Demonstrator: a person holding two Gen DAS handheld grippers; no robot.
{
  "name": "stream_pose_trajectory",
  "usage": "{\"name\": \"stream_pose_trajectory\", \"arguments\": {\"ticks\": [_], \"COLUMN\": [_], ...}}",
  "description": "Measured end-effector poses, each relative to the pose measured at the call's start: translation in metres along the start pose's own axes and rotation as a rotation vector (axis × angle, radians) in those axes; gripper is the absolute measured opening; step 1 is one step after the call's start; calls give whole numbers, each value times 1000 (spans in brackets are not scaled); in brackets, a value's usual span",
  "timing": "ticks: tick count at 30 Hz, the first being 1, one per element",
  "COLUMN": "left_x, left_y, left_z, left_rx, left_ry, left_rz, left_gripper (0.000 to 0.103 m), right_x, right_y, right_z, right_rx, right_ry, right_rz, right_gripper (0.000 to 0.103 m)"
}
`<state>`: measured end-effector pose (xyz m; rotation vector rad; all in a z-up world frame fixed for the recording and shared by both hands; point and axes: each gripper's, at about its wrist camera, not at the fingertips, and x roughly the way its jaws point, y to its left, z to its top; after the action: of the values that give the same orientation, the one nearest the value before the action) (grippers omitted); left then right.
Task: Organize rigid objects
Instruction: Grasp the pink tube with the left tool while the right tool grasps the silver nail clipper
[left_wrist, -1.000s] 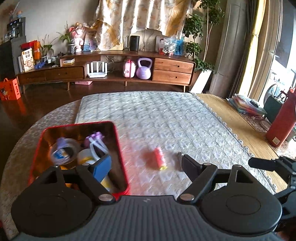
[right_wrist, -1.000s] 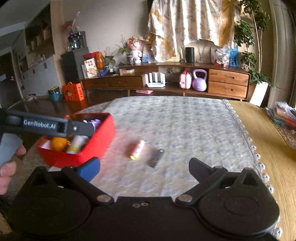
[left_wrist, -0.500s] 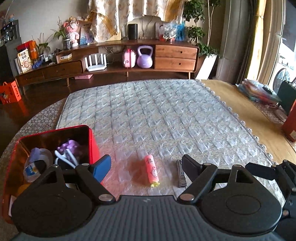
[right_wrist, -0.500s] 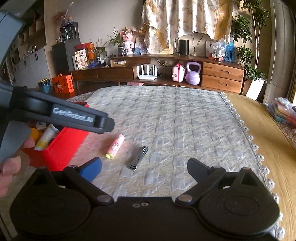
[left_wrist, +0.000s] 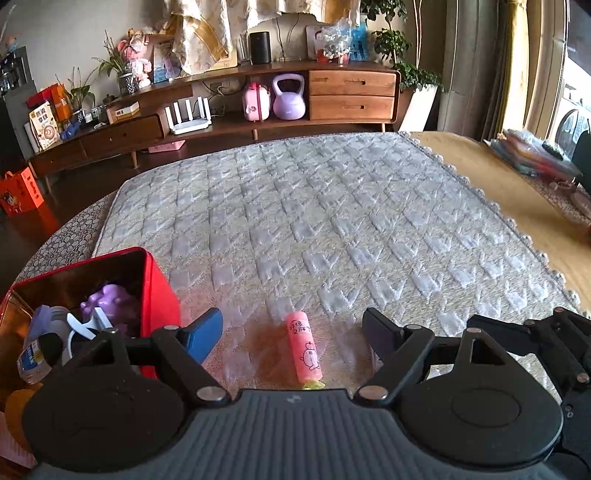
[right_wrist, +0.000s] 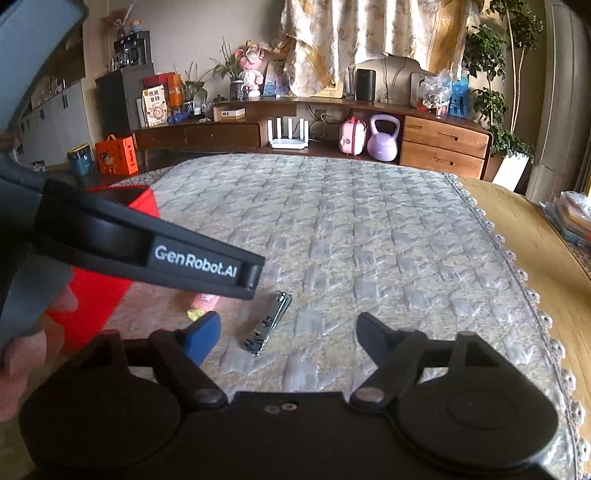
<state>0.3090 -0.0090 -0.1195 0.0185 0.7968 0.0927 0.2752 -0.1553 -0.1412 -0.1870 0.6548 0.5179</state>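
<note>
A living room with a long wooden sideboard (left_wrist: 207, 122), a patterned curtain and potted plants forms the backdrop, and in front of it lies a broad tabletop (left_wrist: 332, 221) covered with a pale quilted cloth, most of it bare. At the near left edge of that cloth stands a red box (left_wrist: 159, 291), open at the top and already holding several things: a small plastic bottle (left_wrist: 31, 354), a purple toy (left_wrist: 110, 301), something white beside it and an orange object at the lower corner, so a good part of the sorting looks done. Two loose items remain outside it. A pink tube (left_wrist: 303, 350) with a cartoon print and a yellow-green end lies just right of the box, directly between the spread fingers of the left hand-held gripper (left_wrist: 291, 338), which is released and holds nothing. A metal nail clipper (right_wrist: 267, 323) lies just beside the tube on its right, between the parted fingers of the right hand-held gripper (right_wrist: 288, 338), likewise released and empty. Judging by this, each hand-held gripper is lined up on one remaining piece; what is left is to close on the tube and the clipper and carry both into the red box.
</note>
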Motion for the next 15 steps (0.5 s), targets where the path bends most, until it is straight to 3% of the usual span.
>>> {"name": "stream_pose_trajectory", "arguments": {"ticks": [5,9,13,15], "left_x": [12,19,24,27], "left_y": [-1,0,3,6], "left_z": [-3,-6,-9,-11], "left_rx": [2,2,-10,-21], "left_ry": [27,42,58,70], "left_rz": [0,-4,-12,-15], "left_gripper": [67,58,45,40], "right_x": [9,17,23,24], "right_y": [6,9,10,10], "right_z": [-1,-1,-1,-1], "right_rx": [-15,-17,-37,-44], "right_ry": [2,14,9,3], "right_rz": [5,4,-11,-19], "right_gripper": [65,49,43,34]}}
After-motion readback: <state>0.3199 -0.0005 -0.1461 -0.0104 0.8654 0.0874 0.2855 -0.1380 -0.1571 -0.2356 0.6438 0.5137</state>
